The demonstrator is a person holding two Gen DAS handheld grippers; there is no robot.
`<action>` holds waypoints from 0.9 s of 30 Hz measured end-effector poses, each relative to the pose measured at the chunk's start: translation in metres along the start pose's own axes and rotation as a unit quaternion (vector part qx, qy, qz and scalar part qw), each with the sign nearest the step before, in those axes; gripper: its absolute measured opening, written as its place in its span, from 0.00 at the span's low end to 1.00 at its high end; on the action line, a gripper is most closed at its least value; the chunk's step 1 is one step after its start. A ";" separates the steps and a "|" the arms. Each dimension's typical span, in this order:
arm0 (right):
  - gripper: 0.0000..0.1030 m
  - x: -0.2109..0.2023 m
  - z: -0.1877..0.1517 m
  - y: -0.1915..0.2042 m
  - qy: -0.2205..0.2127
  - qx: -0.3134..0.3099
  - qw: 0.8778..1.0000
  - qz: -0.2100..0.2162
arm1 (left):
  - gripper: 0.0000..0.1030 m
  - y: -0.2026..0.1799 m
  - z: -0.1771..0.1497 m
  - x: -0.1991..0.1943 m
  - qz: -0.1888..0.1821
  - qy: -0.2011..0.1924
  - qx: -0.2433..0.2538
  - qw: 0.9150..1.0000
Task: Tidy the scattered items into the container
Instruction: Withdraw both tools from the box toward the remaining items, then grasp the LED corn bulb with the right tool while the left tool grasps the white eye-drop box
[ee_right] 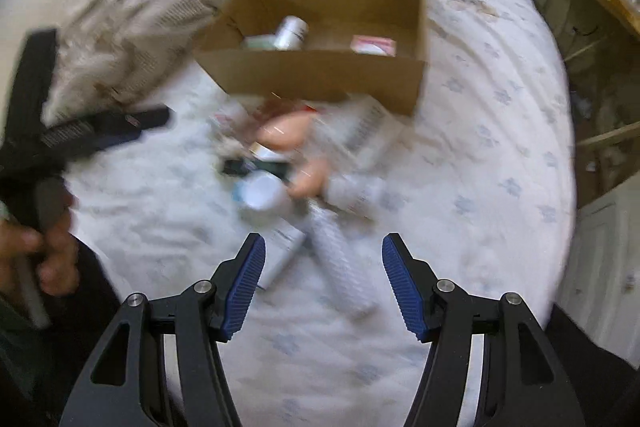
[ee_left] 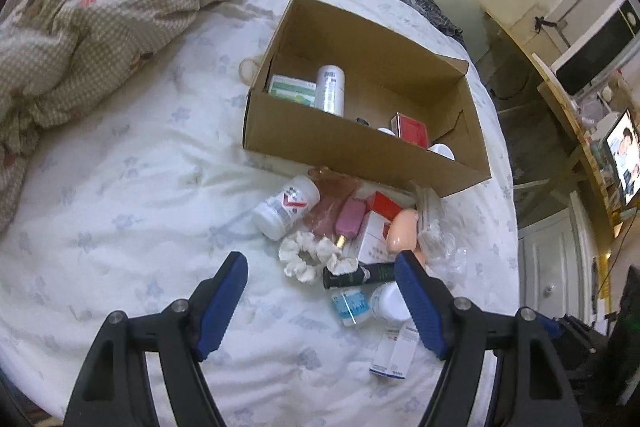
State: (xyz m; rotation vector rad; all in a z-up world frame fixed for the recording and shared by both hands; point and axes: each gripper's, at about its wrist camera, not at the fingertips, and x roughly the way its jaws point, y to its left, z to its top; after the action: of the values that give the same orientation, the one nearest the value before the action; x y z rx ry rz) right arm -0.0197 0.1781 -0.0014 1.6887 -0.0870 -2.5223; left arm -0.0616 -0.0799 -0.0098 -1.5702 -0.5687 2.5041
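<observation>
Left tool (ee_left: 322, 281): black plastic arms with triangular cut-outs, silver round screws at the joints, blue ribbed pads (ee_left: 222, 307) on both fingers. Right tool (ee_right: 324, 259): same build, black frame, silver screws, blue ridged pads (ee_right: 402, 287). In the blurred right wrist view the left tool shows a black body with small white print and a grey trigger. Hand (ee_right: 40, 251) wraps its handle; sleeve unclear.

brown cardboard box (ee_left: 360, 151), white scrunchie (ee_left: 308, 255), pink bottle (ee_left: 351, 219), pale floral sheet (ee_left: 120, 211), perhaps blue-printed
</observation>
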 end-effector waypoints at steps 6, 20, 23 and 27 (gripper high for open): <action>0.63 0.028 -0.013 -0.007 0.061 -0.002 0.998 0.012 | 0.74 0.013 0.000 -0.002 -0.003 0.001 -0.032 0.999; 0.63 0.112 -0.007 0.023 0.129 -0.107 0.983 -0.072 | 0.74 0.018 -0.003 0.010 -0.010 0.034 -0.042 0.998; 0.62 0.113 -0.006 0.022 0.119 -0.106 0.985 -0.063 | 0.74 0.017 -0.004 0.014 -0.006 0.040 -0.038 0.998; 0.34 0.104 -0.009 0.028 0.101 -0.125 0.985 -0.057 | 0.74 0.007 -0.007 0.016 -0.002 0.050 -0.009 0.999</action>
State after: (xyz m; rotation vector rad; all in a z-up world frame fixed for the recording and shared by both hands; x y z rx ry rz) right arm -0.0495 0.1384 -0.0971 1.8762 0.3360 -2.3014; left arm -0.0621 -0.0795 -0.0290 -1.6873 -0.5807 2.4076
